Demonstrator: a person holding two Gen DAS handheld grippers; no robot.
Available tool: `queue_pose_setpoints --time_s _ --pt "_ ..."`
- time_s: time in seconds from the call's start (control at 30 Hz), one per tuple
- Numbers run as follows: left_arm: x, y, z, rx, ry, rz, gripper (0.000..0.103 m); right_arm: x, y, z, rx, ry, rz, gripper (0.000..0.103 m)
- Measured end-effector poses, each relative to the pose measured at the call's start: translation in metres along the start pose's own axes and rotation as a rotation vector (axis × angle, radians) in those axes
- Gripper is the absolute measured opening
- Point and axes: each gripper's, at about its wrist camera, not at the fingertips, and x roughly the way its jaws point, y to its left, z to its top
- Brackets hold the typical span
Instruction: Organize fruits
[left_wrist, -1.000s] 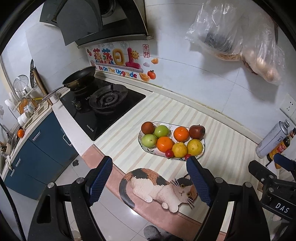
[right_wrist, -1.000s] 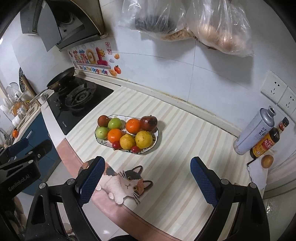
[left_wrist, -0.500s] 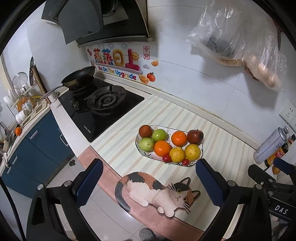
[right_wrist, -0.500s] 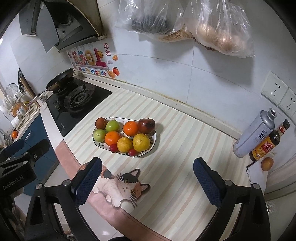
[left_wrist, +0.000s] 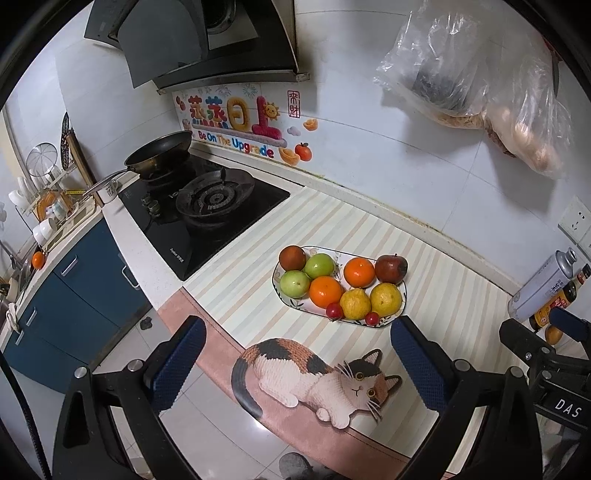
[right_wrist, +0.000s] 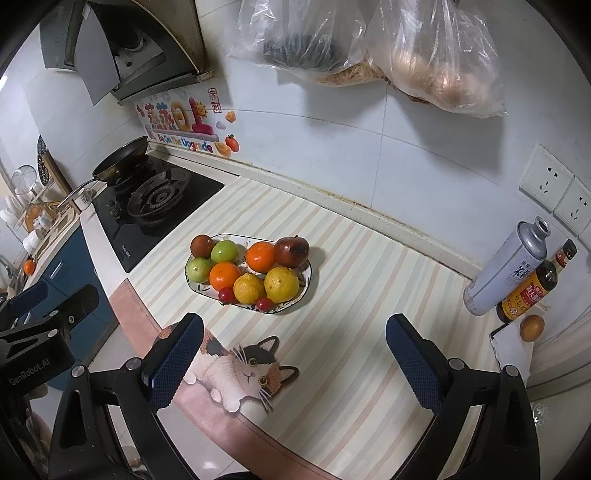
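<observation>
An oval patterned plate (left_wrist: 400, 301) (right_wrist: 308, 282) sits on the striped counter mat and holds several fruits: two green apples (left_wrist: 318, 265), two oranges (left_wrist: 325, 291), two yellow citrus (left_wrist: 385, 299), a dark red apple (left_wrist: 390, 268) (right_wrist: 291, 252), a brown fruit (left_wrist: 292, 257) and two small red ones (left_wrist: 334, 310). My left gripper (left_wrist: 295, 363) is open and empty, held back over the counter's front edge. My right gripper (right_wrist: 295, 354) is open and empty, above the mat in front of the plate.
A gas stove (left_wrist: 207, 206) with a frying pan (left_wrist: 159, 153) lies to the left. A metal can (right_wrist: 508, 267), a sauce bottle (right_wrist: 532, 288) and an egg (right_wrist: 532, 326) stand at the right. Plastic bags (right_wrist: 369, 48) hang on the wall. A cat picture (left_wrist: 314, 374) marks the mat's front.
Both grippers have pulled back and up from the plate, so the fruit looks smaller and farther. The left gripper's jaws have opened wider. The fruit has not moved.
</observation>
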Motion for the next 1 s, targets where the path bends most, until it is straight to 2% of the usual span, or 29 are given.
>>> queue_pose_setpoints --time_s 1.0 --pt "-0.016 0.003 -0.017 -0.005 -0.011 -0.01 0.102 -0.022 0.001 -0.007 -0.024 -0.016 0.036 0.101"
